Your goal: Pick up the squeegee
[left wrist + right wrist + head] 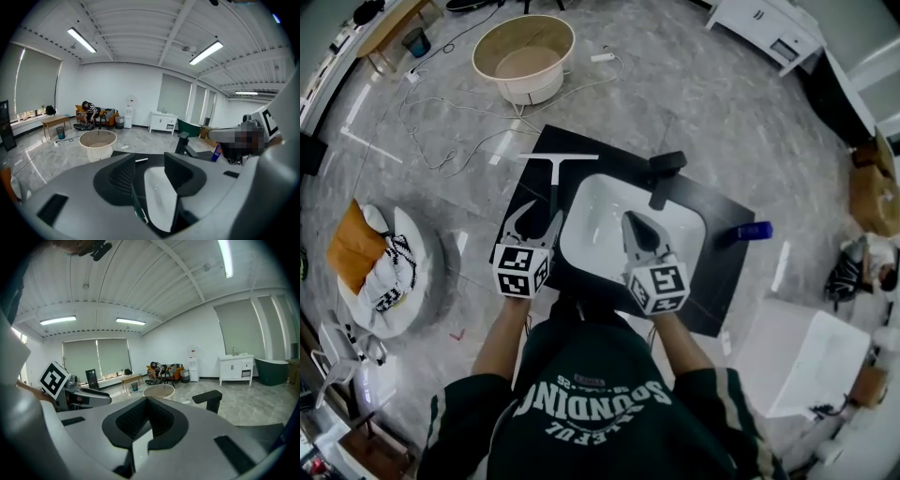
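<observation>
1. We wear a dark green sweatshirt [591, 412], seen at six o'clock in the head view, with pale block lettering across its front.
2. Its sleeves [455, 417] carry pale stripes along their length and end in ribbed cuffs.
3. Our left hand-held gripper [540, 210] and right hand-held gripper [634, 219] have smooth grey shells with black, ribbed jaw pads and small black rectangular patches.
4. Each one carries a white marker cube [522, 270] at its six-o'clock end, printed with black square patterns.
</observation>
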Available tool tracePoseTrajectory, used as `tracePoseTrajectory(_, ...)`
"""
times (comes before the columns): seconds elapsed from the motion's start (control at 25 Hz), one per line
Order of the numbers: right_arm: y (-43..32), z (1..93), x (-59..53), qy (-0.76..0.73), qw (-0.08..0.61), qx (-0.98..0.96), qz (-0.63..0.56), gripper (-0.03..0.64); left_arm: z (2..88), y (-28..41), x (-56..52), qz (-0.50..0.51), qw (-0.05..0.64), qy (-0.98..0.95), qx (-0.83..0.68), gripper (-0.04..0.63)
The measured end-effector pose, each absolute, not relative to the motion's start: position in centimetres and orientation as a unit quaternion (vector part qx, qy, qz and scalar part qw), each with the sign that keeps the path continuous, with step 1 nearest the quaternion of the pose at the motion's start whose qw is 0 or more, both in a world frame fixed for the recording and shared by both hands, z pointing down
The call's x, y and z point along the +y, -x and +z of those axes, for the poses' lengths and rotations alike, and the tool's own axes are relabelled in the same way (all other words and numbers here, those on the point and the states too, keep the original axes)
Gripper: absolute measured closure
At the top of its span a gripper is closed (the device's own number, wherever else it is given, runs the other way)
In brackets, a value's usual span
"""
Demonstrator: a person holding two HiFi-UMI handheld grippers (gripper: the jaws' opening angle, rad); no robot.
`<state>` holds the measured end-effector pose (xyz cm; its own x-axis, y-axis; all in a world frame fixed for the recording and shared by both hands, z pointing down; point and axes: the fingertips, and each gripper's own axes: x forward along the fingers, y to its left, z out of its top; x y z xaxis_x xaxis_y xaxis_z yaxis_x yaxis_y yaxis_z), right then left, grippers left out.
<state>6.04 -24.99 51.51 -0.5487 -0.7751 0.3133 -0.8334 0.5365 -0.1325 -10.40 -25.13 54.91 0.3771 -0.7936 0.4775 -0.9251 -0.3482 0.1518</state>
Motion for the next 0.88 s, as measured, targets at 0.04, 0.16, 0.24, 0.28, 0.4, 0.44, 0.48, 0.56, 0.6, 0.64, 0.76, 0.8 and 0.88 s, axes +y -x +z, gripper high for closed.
tracePoseTrajectory(0.04, -6.1, 51.8, -24.8, -0.462, 0.111, -0.869, 0.138, 0.615, 55.4, 10.4, -25.0, 0.166, 0.207, -0.801, -0.537, 0.422)
tracePoseTrajectory(0.16, -6.3, 52.3, -24.3, -0.462, 0.117, -0.867, 0.145, 0.615, 57.0, 10.5, -24.8, 0.175, 0.223, -0.791, -0.543, 0.423)
tracePoseTrajectory(0.24, -6.4, 52.6, -24.0, -0.460, 0.119, -0.868, 0.147, 0.615, 58.3, 10.4, -24.5, 0.182, 0.234, -0.786, -0.543, 0.423)
tracePoseTrajectory(0.28, -6.5, 52.8, -23.8, -0.458, 0.120, -0.869, 0.147, 0.615, 58.9, 10.4, -24.3, 0.185, 0.241, -0.783, -0.543, 0.423)
tracePoseTrajectory(0.4, -6.8, 53.6, -23.4, -0.456, 0.126, -0.867, 0.154, 0.615, 60.7, 10.2, -23.7, 0.195, 0.259, -0.777, -0.539, 0.423)
tracePoseTrajectory(0.44, -6.9, 54.0, -23.3, -0.457, 0.129, -0.866, 0.158, 0.615, 61.3, 10.1, -23.4, 0.199, 0.264, -0.775, -0.538, 0.422)
tracePoseTrajectory(0.48, -7.1, 54.4, -23.1, -0.457, 0.131, -0.865, 0.162, 0.615, 61.9, 10.0, -23.2, 0.203, 0.270, -0.773, -0.538, 0.423)
tracePoseTrajectory(0.56, -7.3, 55.1, -22.8, -0.458, 0.136, -0.862, 0.169, 0.615, 63.1, 10.1, -22.9, 0.209, 0.278, -0.767, -0.539, 0.422)
tracePoseTrajectory(0.6, -7.4, 55.5, -22.7, -0.458, 0.139, -0.861, 0.172, 0.615, 63.7, 10.1, -23.0, 0.211, 0.281, -0.764, -0.541, 0.423)
tracePoseTrajectory(0.64, -7.6, 55.8, -22.7, -0.459, 0.141, -0.859, 0.175, 0.615, 64.2, 10.1, -23.1, 0.213, 0.284, -0.762, -0.542, 0.423)
tracePoseTrajectory(0.76, -8.0, 56.8, -22.4, -0.465, 0.149, -0.852, 0.188, 0.615, 65.7, 10.1, -23.6, 0.222, 0.294, -0.756, -0.541, 0.423)
tracePoseTrajectory(0.8, -8.1, 57.1, -22.4, -0.466, 0.150, -0.851, 0.191, 0.615, 66.1, 10.2, -23.8, 0.226, 0.298, -0.754, -0.540, 0.423)
tracePoseTrajectory(0.88, -8.1, 57.4, -22.6, -0.463, 0.151, -0.852, 0.193, 0.615, 66.6, 10.3, -24.5, 0.231, 0.304, -0.749, -0.541, 0.423)
